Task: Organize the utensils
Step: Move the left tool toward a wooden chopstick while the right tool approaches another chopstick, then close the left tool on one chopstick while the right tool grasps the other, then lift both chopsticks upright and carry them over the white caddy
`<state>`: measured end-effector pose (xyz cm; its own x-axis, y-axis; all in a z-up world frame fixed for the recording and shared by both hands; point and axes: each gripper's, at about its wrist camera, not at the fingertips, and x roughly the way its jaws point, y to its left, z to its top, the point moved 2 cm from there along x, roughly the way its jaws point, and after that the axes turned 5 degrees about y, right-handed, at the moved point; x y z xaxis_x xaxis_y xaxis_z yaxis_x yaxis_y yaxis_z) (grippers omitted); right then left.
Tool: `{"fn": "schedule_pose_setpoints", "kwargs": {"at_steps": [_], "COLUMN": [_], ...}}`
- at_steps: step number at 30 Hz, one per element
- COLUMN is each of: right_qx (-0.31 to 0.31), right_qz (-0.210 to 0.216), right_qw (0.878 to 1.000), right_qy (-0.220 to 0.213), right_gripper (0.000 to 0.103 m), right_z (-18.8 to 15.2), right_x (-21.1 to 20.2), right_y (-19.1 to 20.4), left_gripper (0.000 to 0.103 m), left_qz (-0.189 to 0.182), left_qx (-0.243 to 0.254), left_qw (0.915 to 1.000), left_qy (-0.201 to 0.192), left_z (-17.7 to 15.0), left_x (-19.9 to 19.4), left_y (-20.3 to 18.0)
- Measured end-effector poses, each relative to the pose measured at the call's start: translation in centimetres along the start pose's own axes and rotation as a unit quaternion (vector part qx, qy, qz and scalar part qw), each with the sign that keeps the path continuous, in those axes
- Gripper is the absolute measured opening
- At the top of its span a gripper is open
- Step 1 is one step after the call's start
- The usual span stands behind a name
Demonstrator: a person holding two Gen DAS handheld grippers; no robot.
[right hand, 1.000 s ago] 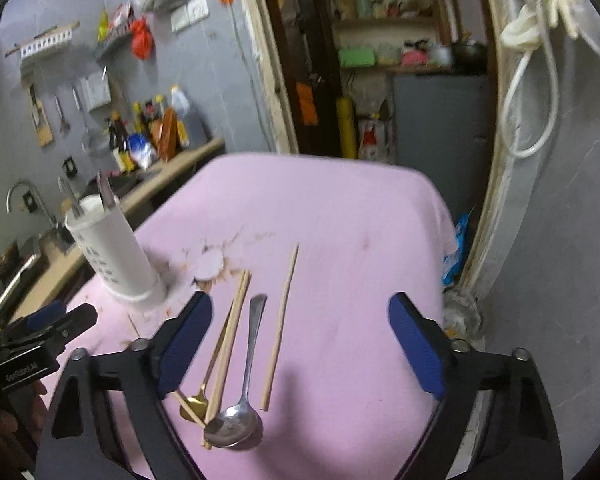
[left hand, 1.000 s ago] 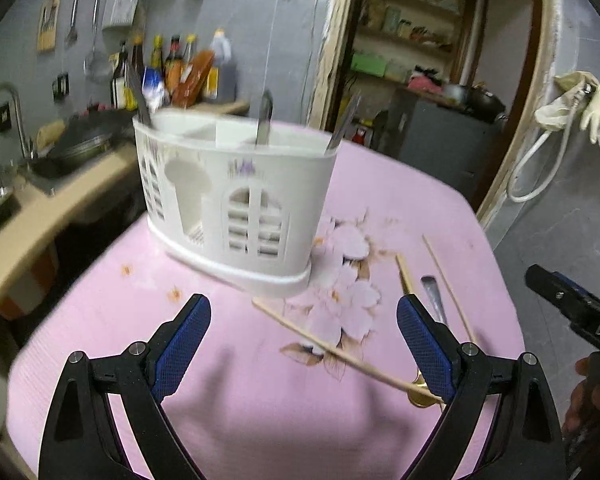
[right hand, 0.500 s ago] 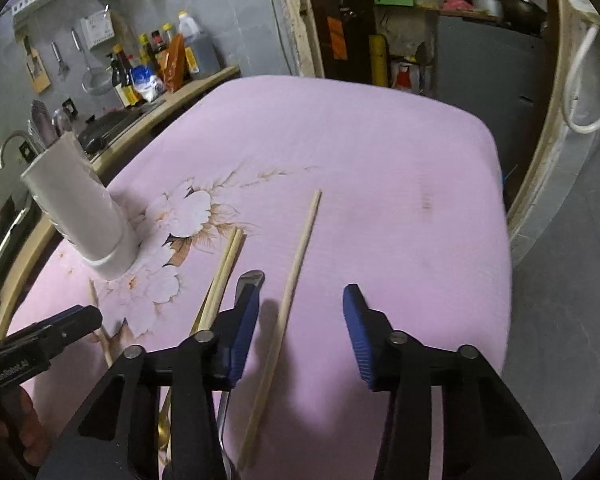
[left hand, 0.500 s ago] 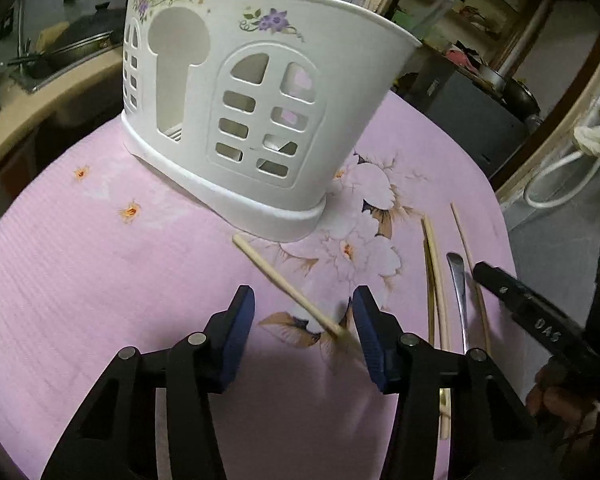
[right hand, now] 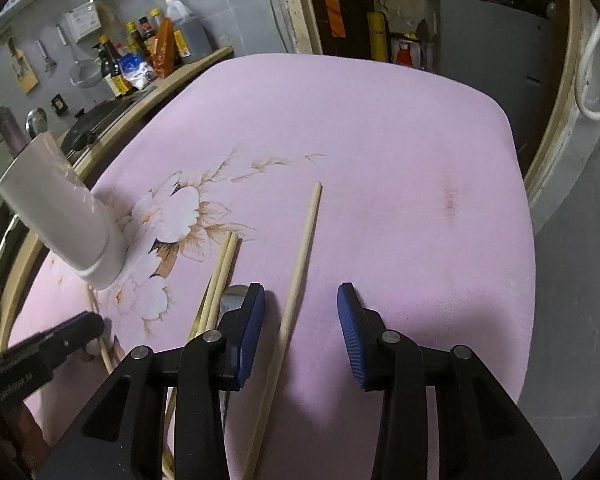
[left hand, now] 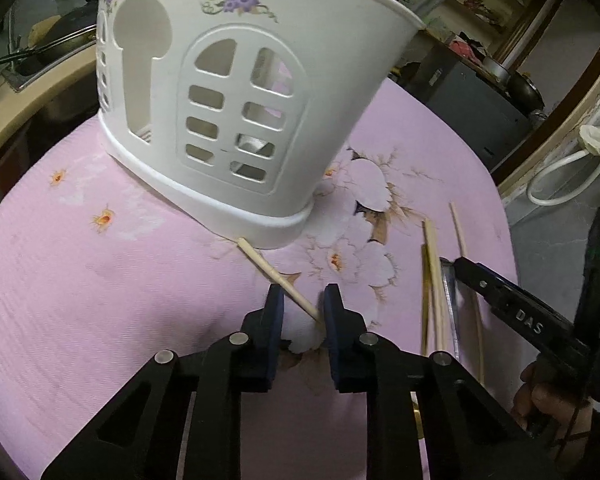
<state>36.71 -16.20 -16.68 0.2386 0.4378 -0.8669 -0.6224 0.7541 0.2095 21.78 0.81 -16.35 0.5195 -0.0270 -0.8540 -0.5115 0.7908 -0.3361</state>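
A white utensil caddy (left hand: pixel 236 92) with cut-out windows stands on the pink flowered tablecloth (left hand: pixel 100 280); it also shows in the right wrist view (right hand: pixel 64 216). My left gripper (left hand: pixel 302 306) is low on the cloth with its jaws narrowed around a wooden chopstick (left hand: pixel 274 274) that runs from the caddy's base; contact is not clear. My right gripper (right hand: pixel 300 320) is open and straddles a single chopstick (right hand: pixel 300 264) lying on the cloth. A pair of chopsticks (right hand: pixel 218 280) and a metal spoon handle (right hand: pixel 232 294) lie just left of it.
The right gripper's body (left hand: pixel 520 312) shows at the right of the left wrist view, over chopsticks (left hand: pixel 432 272). A kitchen counter with bottles (right hand: pixel 148 60) and a pan runs along the left. The table's right edge drops toward a grey floor (right hand: pixel 572 240).
Both grippers have come down to the cloth and narrowed. The left jaws went from wide open to nearly closed around the chopstick by the caddy. The right jaws narrowed over the single chopstick.
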Motion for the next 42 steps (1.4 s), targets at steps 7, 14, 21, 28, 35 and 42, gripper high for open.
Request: {"fn": "schedule_pose_setpoints", "kwargs": {"at_steps": [7,14,21,28,35,42], "right_qx": [0.009,0.029,0.039,0.104,0.109,0.070], "right_qz": [-0.014,-0.002,-0.018,0.046,0.077,0.062], "right_qw": [1.000,0.999,0.999,0.993,0.987,0.976], "right_qy": [0.005,0.028,0.034,-0.005,-0.095,-0.195], "right_gripper": [0.020,0.016,0.007,0.003,0.003,0.003], "right_z": [0.2,0.6,0.9,-0.8,-2.9,-3.2], "right_x": [0.0,0.3,0.7,-1.7,-6.2,-11.5], "right_y": [-0.2,-0.8,-0.4,-1.6,-0.3,3.2], "left_gripper": [0.006,0.008,0.007,0.002,0.002,0.002], "left_qz": [-0.024,-0.041,-0.037,-0.063,-0.084,-0.111], "left_qx": [0.004,-0.004,0.007,0.022,0.067,0.102], "left_qw": [0.9990,0.9970,0.9964,0.9965,0.9942,0.9844], "left_qy": [0.037,0.066,0.076,0.051,-0.007,-0.090], "left_z": [-0.8,0.0,-0.1,-1.1,-1.5,0.0], "left_x": [0.7,1.1,0.7,-2.0,-6.8,-11.9], "left_y": [-1.2,-0.7,-0.8,-0.4,-0.6,-1.1]}}
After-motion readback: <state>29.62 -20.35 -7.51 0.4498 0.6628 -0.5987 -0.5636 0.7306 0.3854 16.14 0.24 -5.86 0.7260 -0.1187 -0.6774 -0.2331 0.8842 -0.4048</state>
